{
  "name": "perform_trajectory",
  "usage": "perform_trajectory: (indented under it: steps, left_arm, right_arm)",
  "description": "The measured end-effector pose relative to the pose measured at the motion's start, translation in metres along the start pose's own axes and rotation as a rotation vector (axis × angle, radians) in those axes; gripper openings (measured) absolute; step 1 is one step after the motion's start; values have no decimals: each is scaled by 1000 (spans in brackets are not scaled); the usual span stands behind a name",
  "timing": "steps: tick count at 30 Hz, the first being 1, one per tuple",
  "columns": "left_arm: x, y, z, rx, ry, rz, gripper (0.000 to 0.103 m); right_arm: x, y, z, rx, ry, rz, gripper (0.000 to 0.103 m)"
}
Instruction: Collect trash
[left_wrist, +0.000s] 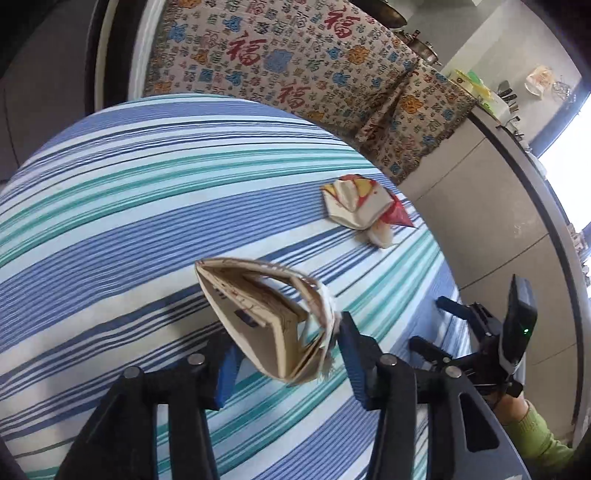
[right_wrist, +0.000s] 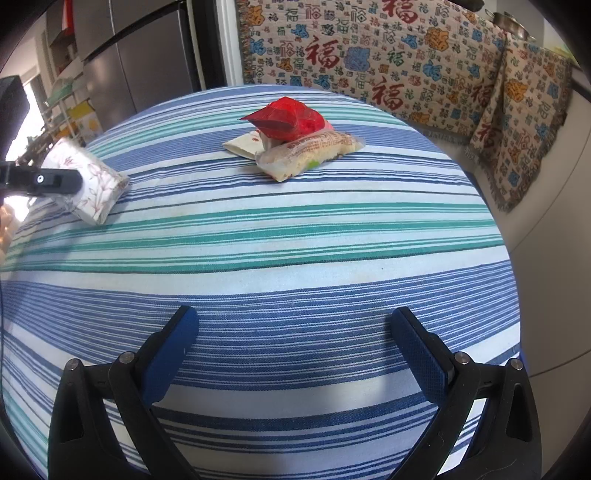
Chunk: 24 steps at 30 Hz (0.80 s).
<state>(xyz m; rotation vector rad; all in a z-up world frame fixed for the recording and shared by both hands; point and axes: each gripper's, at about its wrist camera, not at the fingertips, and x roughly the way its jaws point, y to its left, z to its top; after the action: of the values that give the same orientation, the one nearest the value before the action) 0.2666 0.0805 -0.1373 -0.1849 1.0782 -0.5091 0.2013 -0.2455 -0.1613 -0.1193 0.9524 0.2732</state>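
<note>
A flattened white packet with a flower print (left_wrist: 258, 317) hangs tilted over the striped tablecloth (left_wrist: 147, 206), its open end facing up. My left gripper (left_wrist: 288, 354) is shut on its lower part, one blue pad against each side. The right wrist view shows the same packet (right_wrist: 92, 184) at the table's left edge, behind a black finger (right_wrist: 40, 181). A heap of trash (right_wrist: 295, 140), a red wrapper on top of a printed snack bag, lies at the far middle of the table (right_wrist: 295, 236); the heap (left_wrist: 362, 206) lies beyond the packet. My right gripper (right_wrist: 295, 350) stands open above the cloth, nothing between its fingers.
A patterned blanket with red characters (right_wrist: 388, 55) drapes the bench behind the table. A grey fridge (right_wrist: 147, 55) and a shelf stand at the back left. A counter with kitchen things (left_wrist: 509, 99) runs along the right. A green sleeve (left_wrist: 535, 435) holds the right gripper (left_wrist: 428, 321).
</note>
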Motion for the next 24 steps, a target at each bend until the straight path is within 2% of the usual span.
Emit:
perform_trajectory:
  steps: [2,6,10,13,14,17,20,23,24]
  left_arm:
    - [-9,17,3,-19,-34,97,61]
    - [-30,43,4,-77,-88,198,61]
    - [-42,39,-4,-28,-140,180,73]
    - [-39,21,-4,29,-155,149,75]
    - [-35,10,-6,65,-158,158,76]
    - [-22,-8,-13,132,-203,280,78]
    - [-12,0,-24,75,-218,313,78]
    - [-15,6,-34,31,-228,308,78]
    - [-19,5,-37,28,-228,305,78]
  right_arm:
    - [0,0,0,0,0,0,103]
    - [0,0,0,0,0,1,103]
    - [0,-1,0,0,-1,1,103]
    - [0,-1,0,0,-1,2,103]
    - [0,-1,0,0,-1,3,103]
    - [-3,-7,3,15,-34,10,98]
    - [-5,-21,18,73,-77,14,95]
    - [14,-34,41,192,-22,103,89]
    - [23,-34,50,211,-10,117,84]
